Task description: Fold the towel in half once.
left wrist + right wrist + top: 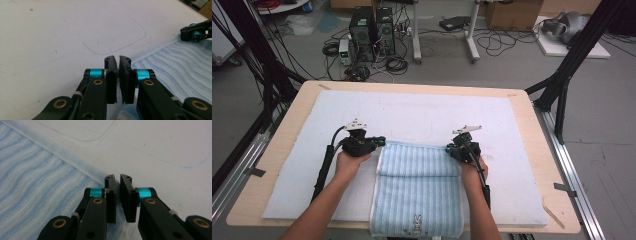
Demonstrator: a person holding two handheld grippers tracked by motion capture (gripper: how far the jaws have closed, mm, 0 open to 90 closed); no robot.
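High view: the blue striped towel (417, 190) is seen lying folded at the desk's (532, 130) near edge; its far corners are clamped by the left hand-held gripper (381, 142) and the right hand-held gripper (450, 149).

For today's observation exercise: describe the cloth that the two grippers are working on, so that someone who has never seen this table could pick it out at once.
On the wooden table lies a large white mat. At the mat's near edge, between the left gripper and the right gripper, is a light blue striped towel, its far end folded back on itself. A small rabbit figure near its front hem sets it apart.
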